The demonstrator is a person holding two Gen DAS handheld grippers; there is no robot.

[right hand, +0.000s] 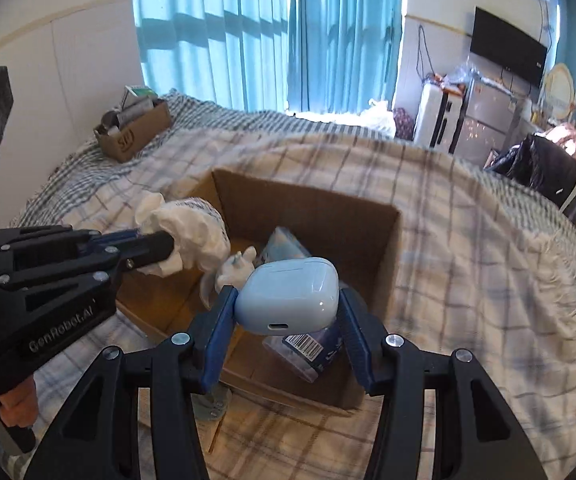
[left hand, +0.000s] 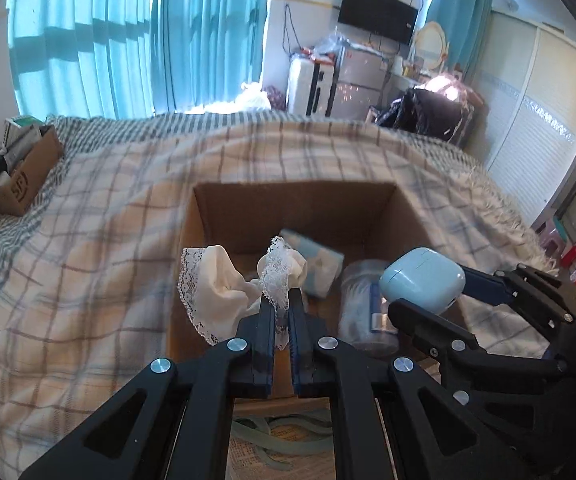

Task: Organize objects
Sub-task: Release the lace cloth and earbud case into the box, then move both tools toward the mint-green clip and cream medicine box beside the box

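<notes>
An open cardboard box (left hand: pixel 295 200) (right hand: pixel 311 208) sits on the plaid bed. My left gripper (left hand: pixel 282 304) is shut on a cream lace-trimmed cloth (left hand: pixel 224 284) and holds it over the box's near left edge; the cloth also shows in the right wrist view (right hand: pixel 192 236). My right gripper (right hand: pixel 288 304) is shut on a pale blue earbud case (right hand: pixel 288 296) (left hand: pixel 423 280) above the box's near right part. Inside the box lie a light blue tissue pack (left hand: pixel 319 264) (right hand: pixel 284 244) and a clear plastic jar with a barcode label (left hand: pixel 363 304) (right hand: pixel 307 348).
A smaller cardboard box (left hand: pixel 16 176) (right hand: pixel 136 132) full of items stands at the bed's far left by the wall. Blue curtains, a fridge and a black bag are beyond the bed. A greenish cord (left hand: pixel 280 436) lies in front of the box.
</notes>
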